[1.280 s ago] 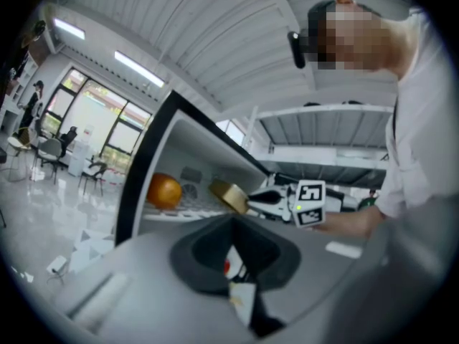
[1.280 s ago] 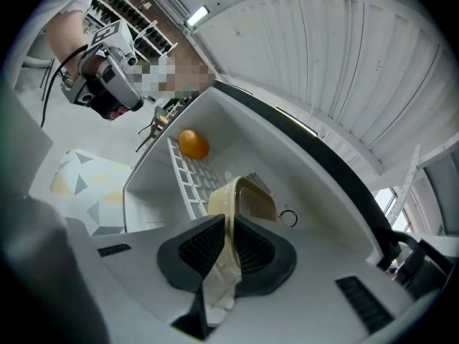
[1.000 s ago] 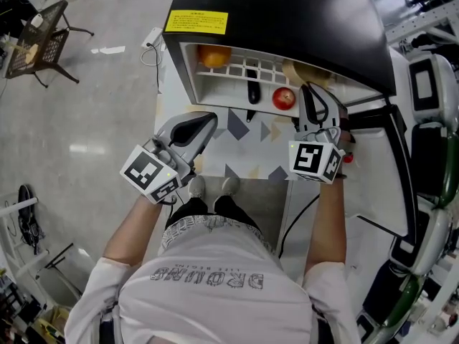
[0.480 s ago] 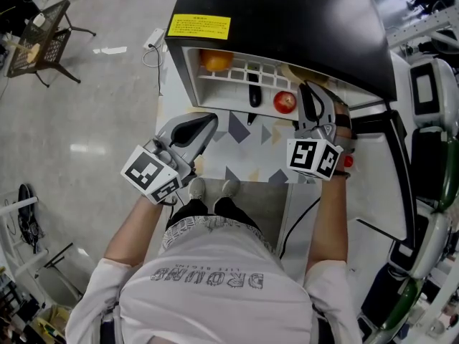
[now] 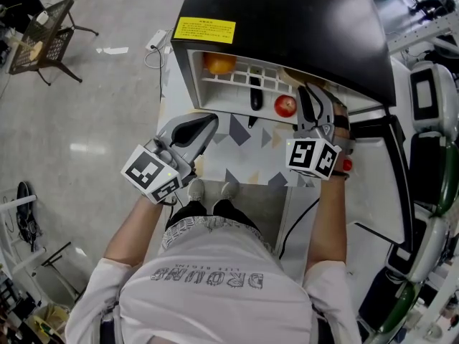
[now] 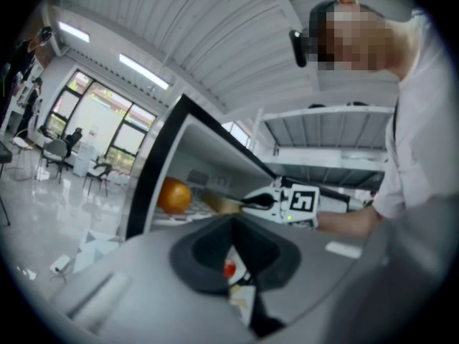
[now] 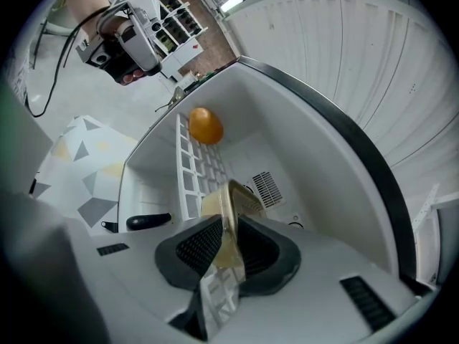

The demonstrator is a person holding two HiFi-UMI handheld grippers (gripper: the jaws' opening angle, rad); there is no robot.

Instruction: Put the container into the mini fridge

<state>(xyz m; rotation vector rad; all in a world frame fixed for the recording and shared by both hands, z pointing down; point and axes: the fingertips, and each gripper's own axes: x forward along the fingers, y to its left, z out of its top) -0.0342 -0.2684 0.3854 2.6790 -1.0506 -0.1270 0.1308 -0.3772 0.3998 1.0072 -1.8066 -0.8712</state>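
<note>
polished grey concrete floor [image 5: 86,120] surrounds a black mini fridge with a white interior [image 5: 287,20], standing open at 12 o'clock from the person, with a grey-and-yellow patterned mat [image 5: 251,149] in front of it. on its white slotted shelf [image 5: 240,74] are a round orange fruit [image 5: 219,63], a red apple [image 5: 285,105] and a small black-handled object [image 5: 256,95]. the right gripper [image 5: 313,95] reaches into the opening at 1 o'clock. the translucent tan plastic container [image 5: 297,76] pokes out at 12 o'clock from its tips, already under the fridge top. the left gripper [image 5: 208,120] hangs outside over the mat, at 9 o'clock from the right one and farther from the shelf.

in the left gripper view, the left gripper's jaws are drawn together to a slit with nothing between them. the right gripper sits at 1 o'clock, against the fridge mouth.

in the right gripper view, the jaws are clenched on the container's thin wall, held edge-on. its long axis runs straight away from the jaws toward 12 o'clock, at the back wall's vent grille [image 7: 267,187]. the shelf lies at 10 o'clock from the container, just beside it. whether the container touches the shelf i cannot tell. i judge the coming move turns on that gap: lower the container toward 10 o'clock onto the shelf, then release.
</note>
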